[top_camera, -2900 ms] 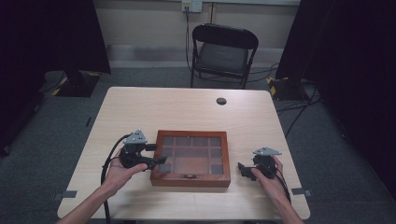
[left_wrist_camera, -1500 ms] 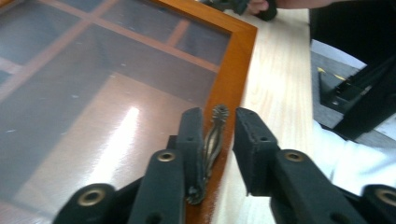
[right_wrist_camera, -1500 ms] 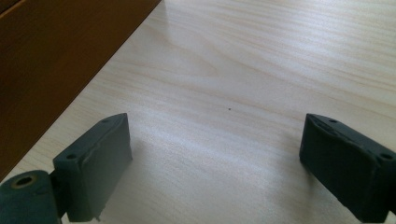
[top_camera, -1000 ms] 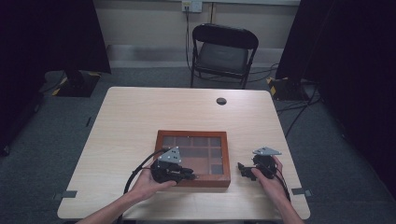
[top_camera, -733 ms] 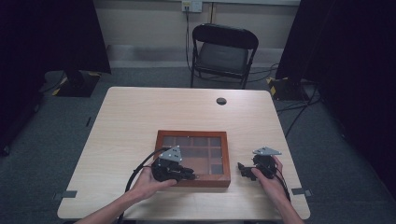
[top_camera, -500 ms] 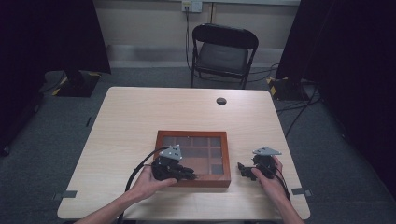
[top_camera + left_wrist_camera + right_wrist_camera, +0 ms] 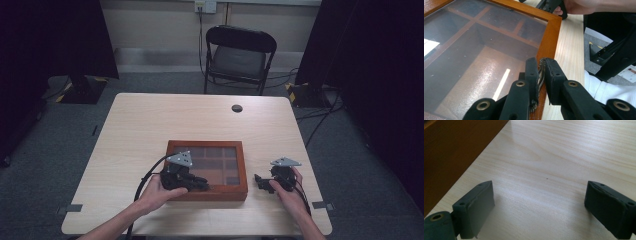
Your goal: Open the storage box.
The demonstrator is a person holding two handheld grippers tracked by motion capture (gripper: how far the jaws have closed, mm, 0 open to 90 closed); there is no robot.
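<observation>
High view: the left tool is held by the person's left hand, forearm entering from the bottom edge, and lies over the near rim of the wooden box, which sits at the near middle of the surface. The box has a glass lid with dividers visible beneath. Left tool view: the 2 jaws are almost closed and pinch a small metal latch on the box's front edge; a thin gap holds the latch between the pads. The right tool, gripped by the right hand, rests on the surface just beside the box's right side, apart from it. Right tool view: its 2 jaws stand wide apart with nothing between them, bare wood grain below and the box wall at the left. A small dark disc lies near the far edge. A black folding chair stands beyond the surface.
</observation>
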